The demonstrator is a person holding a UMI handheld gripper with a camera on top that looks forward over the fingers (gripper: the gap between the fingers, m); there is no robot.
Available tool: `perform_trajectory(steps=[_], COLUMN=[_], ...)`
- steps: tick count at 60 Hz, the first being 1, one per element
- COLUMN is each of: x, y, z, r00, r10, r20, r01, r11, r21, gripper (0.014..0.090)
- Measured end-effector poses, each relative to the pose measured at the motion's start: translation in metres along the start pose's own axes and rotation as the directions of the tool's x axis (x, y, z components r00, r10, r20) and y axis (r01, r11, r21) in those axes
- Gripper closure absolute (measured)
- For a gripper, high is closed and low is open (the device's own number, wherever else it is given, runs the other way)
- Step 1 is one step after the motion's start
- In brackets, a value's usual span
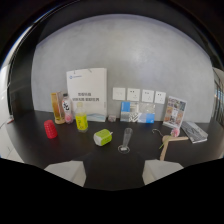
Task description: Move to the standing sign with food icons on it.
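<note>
Acrylic standing sign [174, 111] w/ food icons: prob light, stiff, tippy; grip its top edge. Gripper [112, 172] apart, empty.

Counter [100, 160]: black. Wall [150, 55]: grey. Bag [87, 90]: white, dark print. Ribbed cylinder [50, 129]: red. Box [102, 137]: lime green. Standing sign [174, 111]: multicoloured food icons. Hanger [169, 142]: pale wood.

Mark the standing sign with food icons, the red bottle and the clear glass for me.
Standing sign [174, 111], gripper view, middle of its printed face.
Red bottle [50, 129], gripper view, middle of its ribbed body.
Clear glass [126, 139], gripper view, middle of its tall wall.
</note>
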Motion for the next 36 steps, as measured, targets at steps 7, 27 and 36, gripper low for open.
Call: perform_trajectory(steps=[7, 27, 36], x=[0.004, 0.079, 0.144], y=[0.005, 0.036, 0.04], z=[-0.011, -0.043, -0.042], r00=[1.0, 0.983, 0.965], r10=[0.01, 0.004, 0.006], r20=[-0.016, -0.183, -0.261], r01=[-0.01, -0.011, -0.019], r11=[1.0, 0.999, 0.999], r21=[-0.004, -0.037, -0.045], gripper=[0.0189, 0.0195, 0.0195])
